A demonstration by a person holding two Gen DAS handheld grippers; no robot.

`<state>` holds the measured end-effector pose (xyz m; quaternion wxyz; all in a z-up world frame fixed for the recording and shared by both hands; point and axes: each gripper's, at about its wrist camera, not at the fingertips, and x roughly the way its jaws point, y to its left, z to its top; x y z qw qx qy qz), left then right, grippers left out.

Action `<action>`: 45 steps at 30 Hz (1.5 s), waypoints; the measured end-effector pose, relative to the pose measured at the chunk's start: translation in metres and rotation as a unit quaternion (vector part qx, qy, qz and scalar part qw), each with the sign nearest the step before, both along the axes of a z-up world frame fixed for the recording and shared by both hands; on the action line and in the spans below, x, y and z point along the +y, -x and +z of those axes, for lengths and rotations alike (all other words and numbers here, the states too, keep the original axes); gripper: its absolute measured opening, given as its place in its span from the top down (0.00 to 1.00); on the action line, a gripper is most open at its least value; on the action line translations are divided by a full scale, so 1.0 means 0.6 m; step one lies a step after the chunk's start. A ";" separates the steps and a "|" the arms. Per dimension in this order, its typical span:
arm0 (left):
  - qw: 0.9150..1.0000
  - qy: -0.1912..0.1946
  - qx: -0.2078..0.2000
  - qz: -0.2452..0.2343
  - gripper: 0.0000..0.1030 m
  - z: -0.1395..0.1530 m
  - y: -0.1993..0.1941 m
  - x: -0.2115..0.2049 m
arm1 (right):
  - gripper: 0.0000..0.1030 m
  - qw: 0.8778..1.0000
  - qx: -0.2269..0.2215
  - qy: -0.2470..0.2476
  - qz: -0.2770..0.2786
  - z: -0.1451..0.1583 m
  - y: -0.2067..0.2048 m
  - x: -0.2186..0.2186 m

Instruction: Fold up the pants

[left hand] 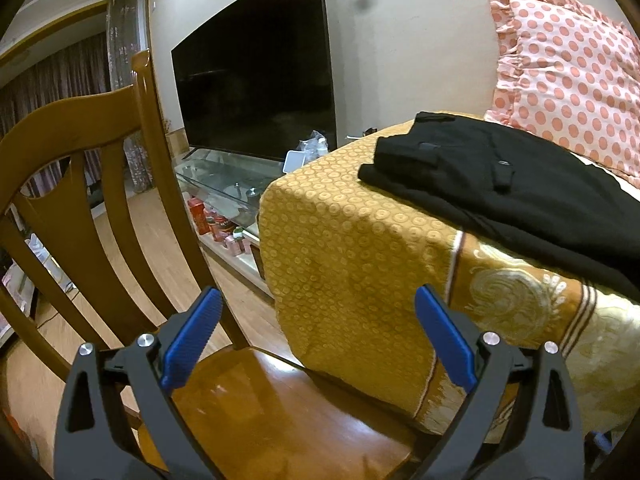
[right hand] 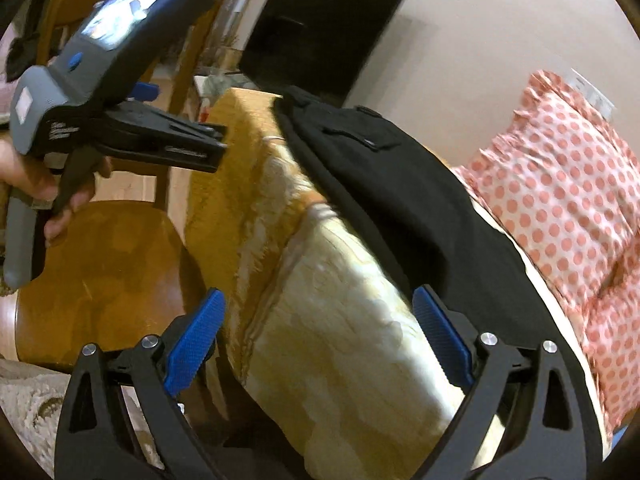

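left gripper (left hand: 318,332): spread, holds nothing | right gripper (right hand: 318,334): spread, holds nothing | black pants (left hand: 500,184): on bed cover (left hand: 340,240), ahead-right of both

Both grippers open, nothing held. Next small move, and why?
Probably bring the right gripper forward onto the near edge of the black pants. They lie on the yellow bedspread, that gripper is nearest them, and the left gripper hangs over the wooden chair.
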<state>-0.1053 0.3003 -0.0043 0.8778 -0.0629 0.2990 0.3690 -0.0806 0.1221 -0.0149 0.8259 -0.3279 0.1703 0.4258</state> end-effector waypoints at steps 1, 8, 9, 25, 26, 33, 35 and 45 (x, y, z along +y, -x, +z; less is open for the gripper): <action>1.000 0.003 0.000 0.002 0.06 -0.002 0.000 0.005 | 0.06 1.000 0.001 0.005 0.012 -0.004 0.003 0.008; 1.000 0.010 0.005 0.025 0.06 -0.016 0.002 0.024 | 0.06 0.997 0.006 0.041 0.066 -0.039 0.019 0.053; 1.000 0.014 0.008 0.027 0.06 -0.019 -0.001 0.027 | 0.06 0.997 0.010 0.043 0.071 -0.041 0.019 0.056; 0.999 0.010 0.018 0.043 0.06 -0.009 -0.043 0.053 | 0.05 0.982 0.146 0.051 0.110 -0.025 -0.031 0.092; 0.999 0.007 0.021 0.039 0.06 -0.009 -0.046 0.052 | 0.05 0.980 0.156 0.046 0.113 -0.021 -0.034 0.092; 0.999 -0.028 0.028 0.037 0.06 0.006 -0.055 0.040 | 0.05 0.951 0.278 -0.037 0.128 0.023 -0.078 0.067; 0.999 -0.027 0.020 0.035 0.05 0.016 -0.052 0.041 | 0.03 0.949 0.285 -0.051 0.128 0.034 -0.083 0.064; 0.999 -0.050 0.018 0.010 0.05 0.053 -0.070 0.029 | 0.02 0.933 0.326 -0.106 0.109 0.068 -0.130 0.048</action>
